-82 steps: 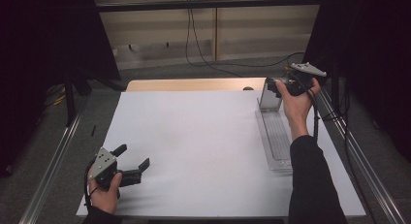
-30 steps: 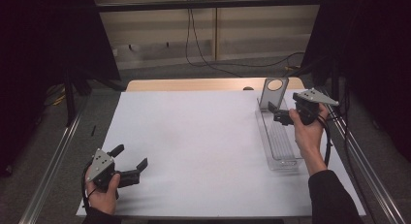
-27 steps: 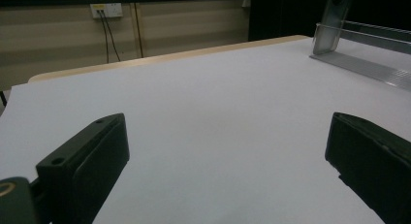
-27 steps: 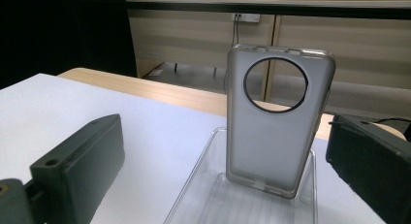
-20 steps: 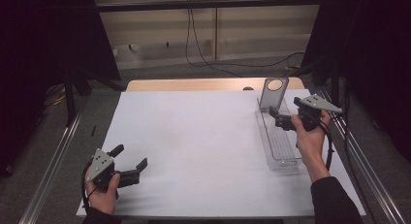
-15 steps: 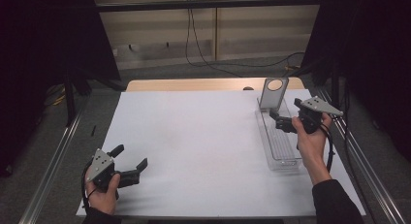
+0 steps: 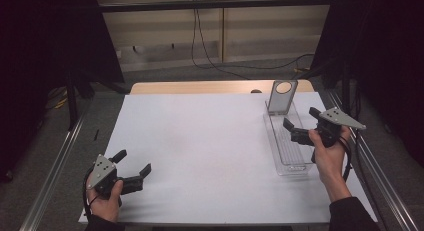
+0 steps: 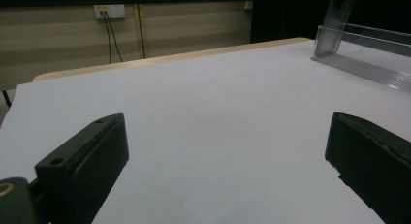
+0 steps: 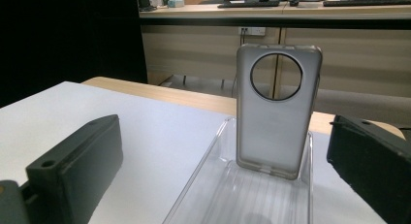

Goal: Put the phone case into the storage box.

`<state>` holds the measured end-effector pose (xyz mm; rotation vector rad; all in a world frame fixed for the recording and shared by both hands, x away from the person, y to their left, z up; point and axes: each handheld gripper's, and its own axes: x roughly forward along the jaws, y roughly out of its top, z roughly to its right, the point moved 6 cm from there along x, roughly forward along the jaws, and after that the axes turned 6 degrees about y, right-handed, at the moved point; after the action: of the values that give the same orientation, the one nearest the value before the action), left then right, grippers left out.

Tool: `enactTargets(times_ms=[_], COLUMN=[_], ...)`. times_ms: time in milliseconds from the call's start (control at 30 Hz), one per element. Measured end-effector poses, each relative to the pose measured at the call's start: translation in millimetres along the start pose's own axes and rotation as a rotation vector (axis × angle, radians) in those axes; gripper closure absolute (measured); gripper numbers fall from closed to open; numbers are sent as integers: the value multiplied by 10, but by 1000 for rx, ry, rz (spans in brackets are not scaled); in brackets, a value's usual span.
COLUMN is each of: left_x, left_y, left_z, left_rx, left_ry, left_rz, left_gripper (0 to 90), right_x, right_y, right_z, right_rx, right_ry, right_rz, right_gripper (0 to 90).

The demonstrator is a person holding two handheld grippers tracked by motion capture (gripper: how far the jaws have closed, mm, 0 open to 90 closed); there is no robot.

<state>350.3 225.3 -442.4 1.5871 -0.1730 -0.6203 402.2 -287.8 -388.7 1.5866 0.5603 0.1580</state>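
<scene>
Left gripper [image 7: 131, 168] rests at the table's [image 7: 210, 141] near-left corner, jaws spread wide, grasping nothing; well apart from the work. Clear tray [image 7: 286, 146] lies along the right edge, long axis running near to far; translucent phone case [image 7: 281, 97] stands upright at its far end. Right gripper [image 7: 300, 126] hovers over the tray, jaws released, empty; the case lies straight ahead of it, plainly the nearer hand's job.

A white sheet [image 7: 210, 141] covers the table, with a strip of bare wooden tabletop [image 7: 200, 87] showing along the far edge. On the sheet at the right lies a long clear plastic tray [image 7: 289, 150], running front to back. A translucent phone case [image 7: 281, 97] stands upright at the tray's far end.
</scene>
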Motion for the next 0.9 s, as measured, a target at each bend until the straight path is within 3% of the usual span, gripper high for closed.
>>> enactTargets(times_ms=[233, 400, 900], left_x=[-17, -20, -66], left_y=[3, 10, 21], left_z=[4, 17, 87], left_rx=[-11, -17, -9], left_ry=[7, 9, 6], left_rz=[8, 20, 33], left_gripper=[18, 18, 18], right_x=[-132, -235, -493], right_y=[-90, -131, -454], right_z=[-47, -98, -146], right_rx=[11, -8, 13], right_ry=[-5, -10, -22], right_rz=[10, 16, 12], right_gripper=[0, 0, 0])
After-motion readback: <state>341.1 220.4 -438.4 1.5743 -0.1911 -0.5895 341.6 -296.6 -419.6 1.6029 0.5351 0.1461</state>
